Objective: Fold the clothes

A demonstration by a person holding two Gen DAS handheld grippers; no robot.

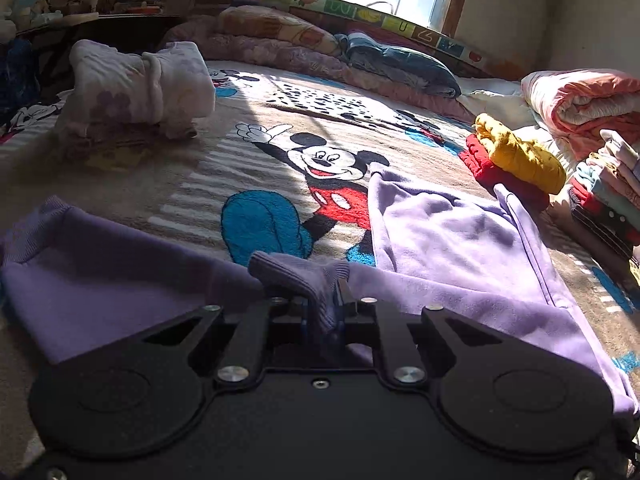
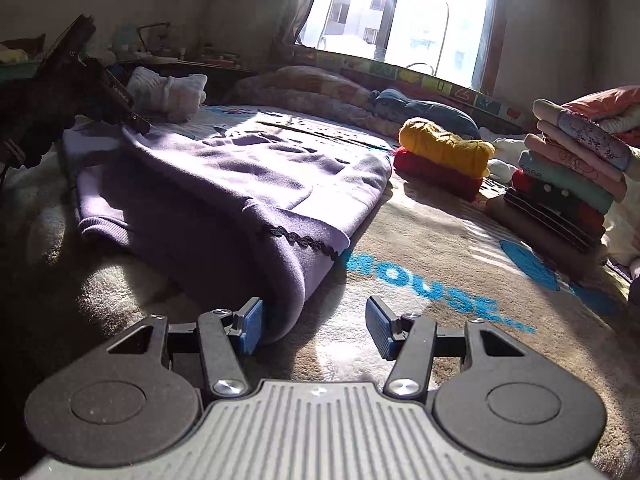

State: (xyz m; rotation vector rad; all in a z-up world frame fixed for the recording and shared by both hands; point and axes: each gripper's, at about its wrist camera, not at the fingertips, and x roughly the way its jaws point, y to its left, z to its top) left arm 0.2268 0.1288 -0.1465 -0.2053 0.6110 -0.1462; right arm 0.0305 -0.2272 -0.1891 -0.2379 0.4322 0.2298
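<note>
Ribbed cuff of soft purple fleece sweatshirt (image 1: 304,276) is sitting pinched in left gripper (image 1: 330,312); garment is lying half-folded on cartoon-print plush blanket (image 2: 440,248). Right gripper (image 2: 314,326) is gaping wide beside near-right fold. Risk: thin cuff bite slipping, sleeve flopping askew.

The left gripper (image 1: 326,312) is clamped tight, fingers pressed together, low near the blanket's near edge. The right gripper (image 2: 316,326) sits low too, its blue pads (image 2: 380,326) spread wide apart.
</note>
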